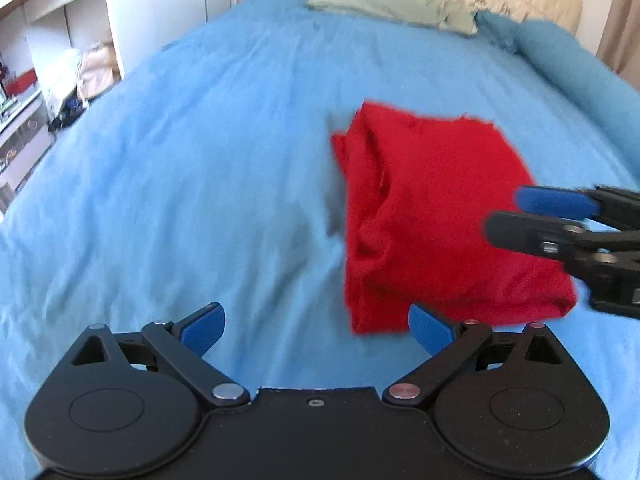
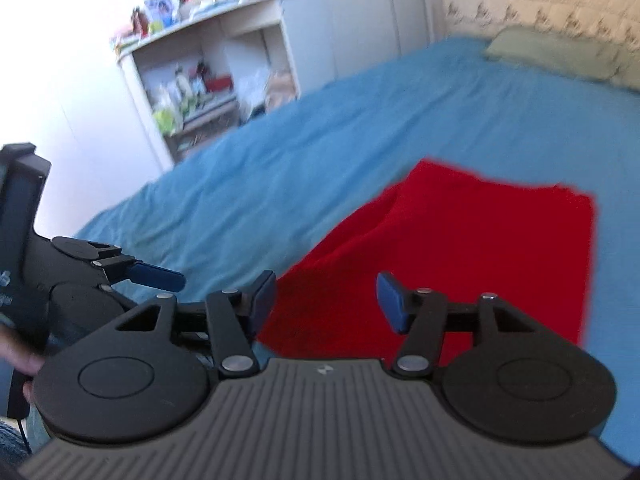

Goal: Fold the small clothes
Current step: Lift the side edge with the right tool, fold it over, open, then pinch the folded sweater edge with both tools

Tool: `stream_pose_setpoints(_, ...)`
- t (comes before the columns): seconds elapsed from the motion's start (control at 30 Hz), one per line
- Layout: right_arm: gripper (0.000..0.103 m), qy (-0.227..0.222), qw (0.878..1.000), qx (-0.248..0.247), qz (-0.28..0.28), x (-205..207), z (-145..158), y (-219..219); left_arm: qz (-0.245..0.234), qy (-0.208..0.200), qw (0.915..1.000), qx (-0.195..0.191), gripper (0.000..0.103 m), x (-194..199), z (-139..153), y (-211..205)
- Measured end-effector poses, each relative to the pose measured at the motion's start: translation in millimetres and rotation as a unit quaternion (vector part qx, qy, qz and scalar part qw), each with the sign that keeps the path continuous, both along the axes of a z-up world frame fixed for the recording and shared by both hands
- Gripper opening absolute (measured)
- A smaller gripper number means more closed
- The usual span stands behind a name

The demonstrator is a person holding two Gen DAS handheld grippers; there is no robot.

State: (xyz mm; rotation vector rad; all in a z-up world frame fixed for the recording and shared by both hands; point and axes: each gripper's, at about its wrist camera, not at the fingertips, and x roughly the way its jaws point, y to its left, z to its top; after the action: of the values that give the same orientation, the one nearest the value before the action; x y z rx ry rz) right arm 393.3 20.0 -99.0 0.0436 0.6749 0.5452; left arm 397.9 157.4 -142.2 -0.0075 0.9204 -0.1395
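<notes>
Left wrist view: a bed under a wrinkled blue sheet fills the room, a pale green pillow at its head and white shelves beside it. A red cloth, folded to a rough rectangle, lies on the sheet. The left claw gapes wide, empty.

Right wrist view: the right claw is also spread, empty, above the cloth's near edge.

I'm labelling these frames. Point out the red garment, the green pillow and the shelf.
red garment (image 1: 448, 216): left wrist view, middle of the folded cloth.
green pillow (image 1: 384, 4): left wrist view, top face.
shelf (image 2: 208, 52): right wrist view, upper white frame.
</notes>
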Motion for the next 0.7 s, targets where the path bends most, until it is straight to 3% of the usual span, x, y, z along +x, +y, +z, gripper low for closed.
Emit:
stream_pose_setpoints(0.17,0.085,-0.030,0.998,-0.010,-0.058,-24,15,-57,0.002,-0.025,0.9993,-0.028,0.100,14,9,-11)
stream_pose_setpoints(0.23,0.085,-0.018,0.997,-0.028,-0.076,-30,5,-70,0.008,-0.016,0.9990,-0.041,0.099,21,2,-14)
stream_pose_setpoints(0.33,0.085,0.024,0.994,-0.055,-0.092,-35,-19,-79,0.016,0.002,0.9987,-0.049,0.089,29,-9,-18)
stream_pose_setpoints(0.47,0.085,0.025,0.992,-0.083,-0.095,-47,-41,-81,0.013,0.009,0.9988,-0.046,0.083,34,-19,-26)
stream_pose_setpoints(0.53,0.083,0.023,0.990,-0.096,-0.097,-45,-50,-78,0.018,0.012,0.9986,-0.048,0.074,38,-23,-26)
stream_pose_setpoints(0.57,0.082,0.023,0.990,-0.099,-0.100,-43,-55,-73,0.020,0.016,0.9982,-0.054,0.060,41,-25,-25)
stream_pose_setpoints(0.63,0.070,0.022,0.989,-0.100,-0.108,-37,-60,-70,0.024,0.027,0.9970,-0.068,0.040,44,-29,-24)
stream_pose_setpoints(0.67,0.054,0.023,0.988,-0.103,-0.110,-32,-62,-68,0.026,0.031,0.9960,-0.079,0.027,45,-30,-23)
stream_pose_setpoints(0.7,0.037,0.025,0.988,-0.105,-0.114,-31,-64,-68,0.031,0.030,0.9957,-0.082,0.020,44,-30,-22)
